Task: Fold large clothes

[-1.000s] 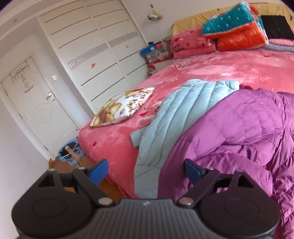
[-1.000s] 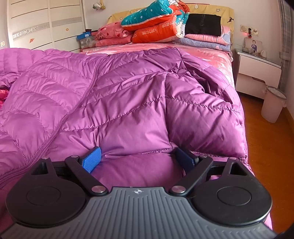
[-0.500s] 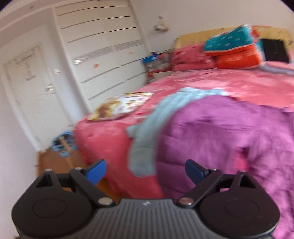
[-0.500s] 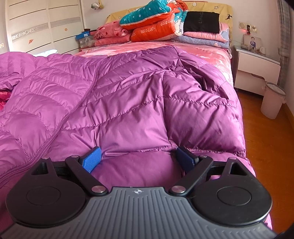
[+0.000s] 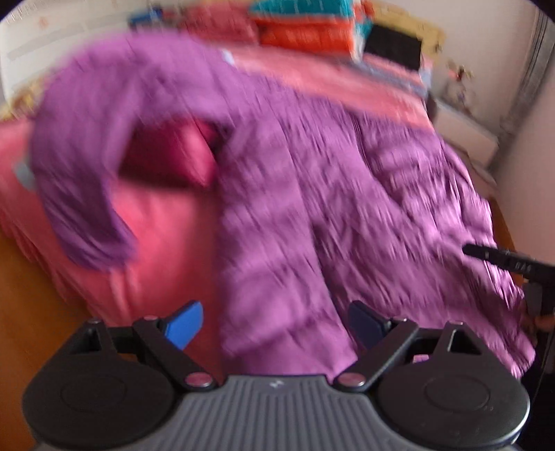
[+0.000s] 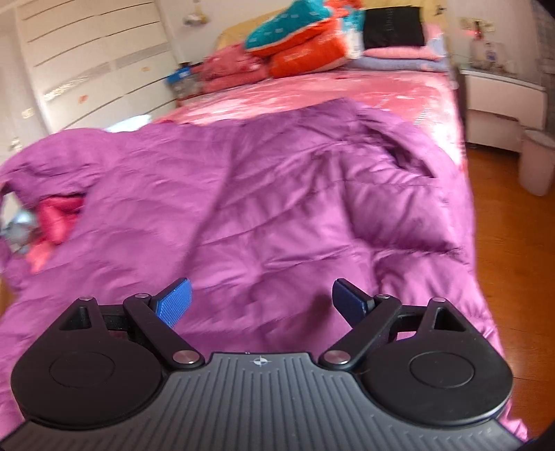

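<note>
Left wrist view, heavily blurred: left hand-held gripper [image 5: 274,324], blue pads spread wide apart, nothing clamped. The hem of the purple coat [image 5: 312,194] shows in the gap between the pads; whether a pad touches the cloth cannot be told. Coat: quilted, purple, spread across the foot of the bed [image 5: 156,222] and draping over its near edge. One sleeve [image 5: 79,163] arches out to the left and hangs down over the pink bedcover; a darker pink lining [image 5: 173,152] shows in the opening under it. Black part of the other tool [image 5: 510,263] enters at the right edge, at the coat's edge.

Right wrist view: right hand-held gripper [image 6: 260,301], pads likewise wide apart, empty, poised over the coat [image 6: 277,194] near its lower edge. Contact with the cloth cannot be told. Coat lies mostly flat with soft creases, covering the near part of the bed [image 6: 312,93].

Other items, right wrist view:
- Stack of folded bedding [image 6: 298,45], teal, orange and pink, at the head of the bed.
- Black folded item [image 6: 393,27] beside that stack.
- White wardrobe [image 6: 90,59], left.
- White nightstand [image 6: 503,100], right of the bed.
- Pale bin [image 6: 537,159] on the wooden floor [image 6: 513,243], just in front of the nightstand.
</note>
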